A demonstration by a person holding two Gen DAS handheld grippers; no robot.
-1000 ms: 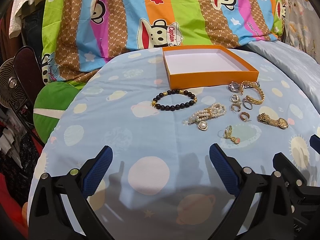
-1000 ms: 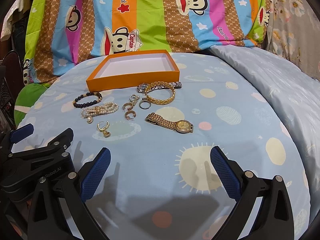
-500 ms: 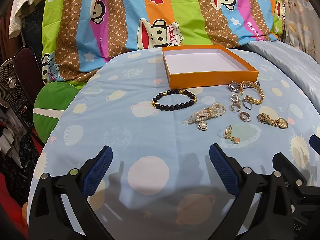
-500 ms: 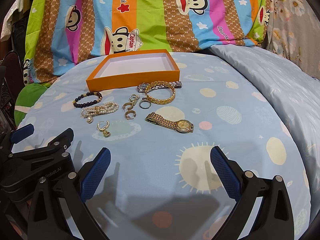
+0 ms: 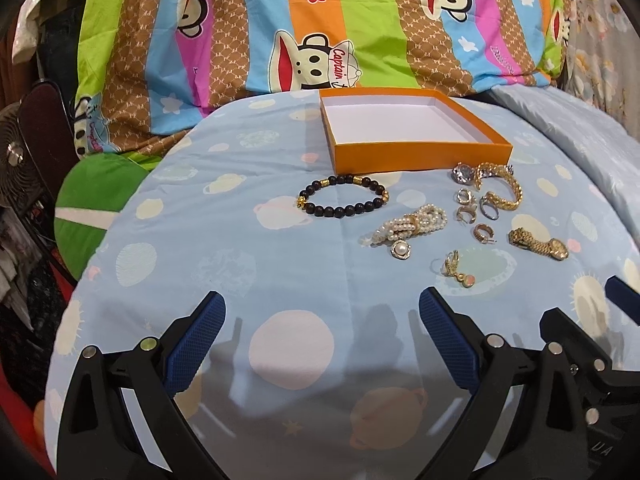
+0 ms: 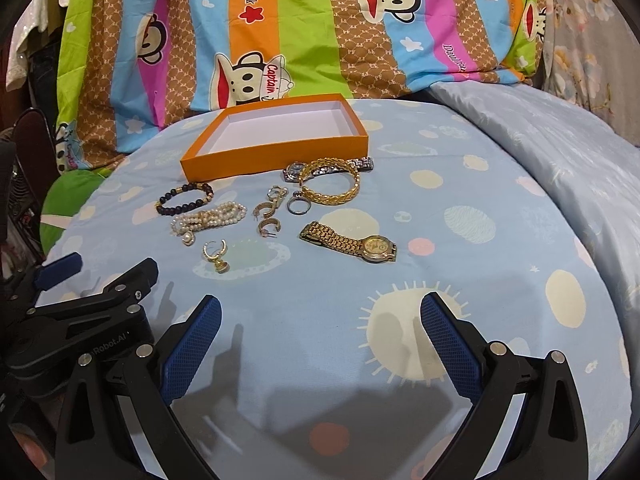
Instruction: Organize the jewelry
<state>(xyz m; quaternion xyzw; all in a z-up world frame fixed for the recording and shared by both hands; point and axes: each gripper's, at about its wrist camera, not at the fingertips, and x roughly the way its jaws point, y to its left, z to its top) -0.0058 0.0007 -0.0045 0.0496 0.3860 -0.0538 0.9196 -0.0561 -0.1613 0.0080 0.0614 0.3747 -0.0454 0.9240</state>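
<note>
An empty orange box (image 5: 420, 155) (image 6: 276, 159) sits at the back of the blue bedsheet. In front of it lie a black bead bracelet (image 5: 343, 199) (image 6: 185, 199), a pearl bracelet (image 5: 410, 227) (image 6: 208, 219), a gold chain bracelet (image 5: 502, 192) (image 6: 330, 186), a gold watch (image 5: 539, 243) (image 6: 350, 242), a silver watch (image 6: 294, 170), several gold earrings (image 5: 458, 270) (image 6: 216, 255) and a ring (image 6: 298, 205). My left gripper (image 5: 322, 336) is open and empty, well short of the jewelry. My right gripper (image 6: 320, 340) is open and empty, below the gold watch.
A striped cartoon-monkey blanket (image 5: 320, 20) rises behind the box. A green cushion (image 5: 86, 208) and a fan (image 5: 12, 152) lie off the bed's left edge. A pale quilt (image 6: 560, 140) is bunched at the right. The left gripper's body (image 6: 80, 312) shows in the right wrist view.
</note>
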